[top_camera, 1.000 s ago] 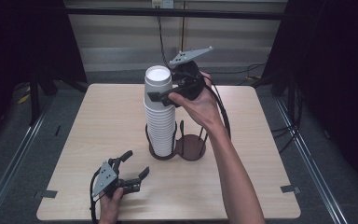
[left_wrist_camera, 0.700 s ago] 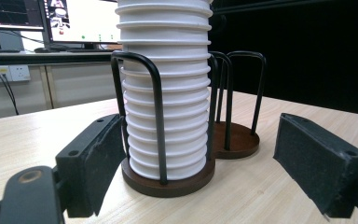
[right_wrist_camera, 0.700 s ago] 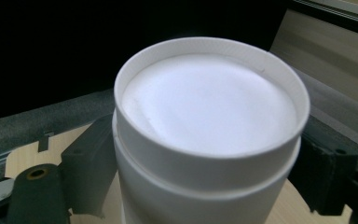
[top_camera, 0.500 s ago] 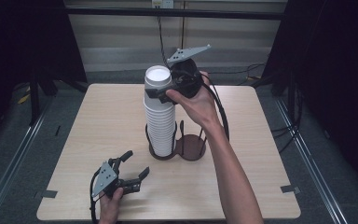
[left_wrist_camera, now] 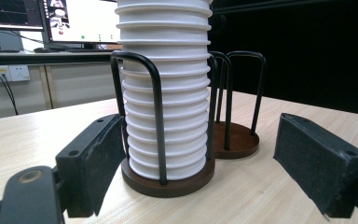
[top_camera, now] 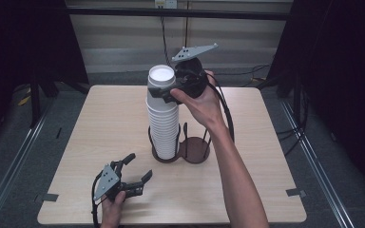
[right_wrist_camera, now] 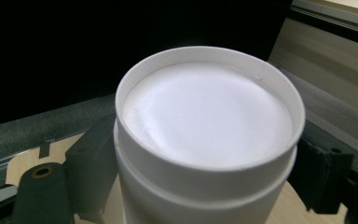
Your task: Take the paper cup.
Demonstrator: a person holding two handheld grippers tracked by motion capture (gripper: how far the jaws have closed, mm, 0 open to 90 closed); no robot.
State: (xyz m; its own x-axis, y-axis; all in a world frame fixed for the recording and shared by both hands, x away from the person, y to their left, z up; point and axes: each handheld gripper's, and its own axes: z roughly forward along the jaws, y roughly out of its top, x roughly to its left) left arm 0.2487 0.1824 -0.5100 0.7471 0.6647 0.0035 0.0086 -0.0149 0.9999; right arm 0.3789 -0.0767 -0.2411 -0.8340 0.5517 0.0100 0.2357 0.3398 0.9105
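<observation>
A tall stack of upside-down white cups (top_camera: 164,128) stands in the left ring of a dark wire rack (top_camera: 195,149) at the table's middle. My right gripper (top_camera: 163,91) is at the top of the stack, shut on the top cup (top_camera: 161,78). In the right gripper view its pads (right_wrist_camera: 91,158) press both sides of that cup (right_wrist_camera: 207,112), which sits slightly raised above the one below. My left gripper (top_camera: 139,166) rests open near the front left of the table. In its own view the stack (left_wrist_camera: 165,93) stands just beyond its spread pads (left_wrist_camera: 100,163).
The rack's right ring (left_wrist_camera: 235,137) holds nothing, and its wire hoops rise around both rings. The wooden table (top_camera: 100,123) has bare surface on all sides of the rack. Monitors (left_wrist_camera: 74,18) stand beyond the table. Cables trail from both grippers.
My right gripper has risen slightly at the top of the stack, still holding the top cup. The left gripper has stayed in place.
</observation>
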